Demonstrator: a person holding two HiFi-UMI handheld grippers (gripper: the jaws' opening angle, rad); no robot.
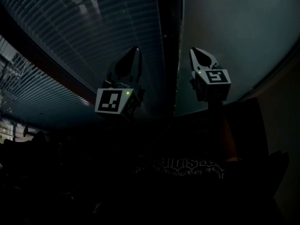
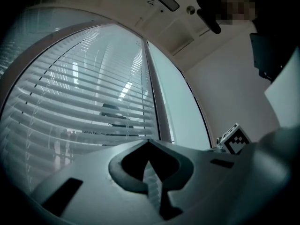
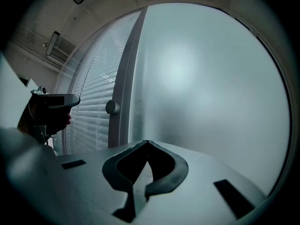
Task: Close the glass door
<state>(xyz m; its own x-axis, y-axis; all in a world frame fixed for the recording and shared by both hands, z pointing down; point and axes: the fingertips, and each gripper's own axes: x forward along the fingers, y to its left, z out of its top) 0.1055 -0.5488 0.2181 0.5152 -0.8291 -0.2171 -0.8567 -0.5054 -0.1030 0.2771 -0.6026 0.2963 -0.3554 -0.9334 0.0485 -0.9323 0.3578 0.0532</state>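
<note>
In a dim room, a person held two grippers up to a glazed wall. The left gripper (image 1: 135, 50) faced a pane hung with lowered blinds (image 1: 89, 27). The right gripper (image 1: 195, 50) faced the frosted glass door (image 1: 234, 32), which filled the right side of the scene. A dark upright frame (image 1: 169, 41) separated the pane from the door.

Each gripper's fingers were pressed together at the tips with nothing between them. Neither gripper touched the glass. The right gripper's own view showed a round knob (image 3: 112, 107) on the frame, at the frosted panel's left edge. That was the only fitting in sight that offered a hold.

None of the views showed whether the door sat fully home against the frame.

A full-height sheet of glass like this one would probably be heavy and rigid, slow to start moving and just as slow to stop. Its smooth face would give the pads little friction, and its edges would not take a knock well.

The knob looked like the safest place to grip, though the fingers would first have to spread to fit around it. Failing that, a steady push with the closed tips on the frame beside the knob, rather than on the bare glass, seemed the gentler option.
</note>
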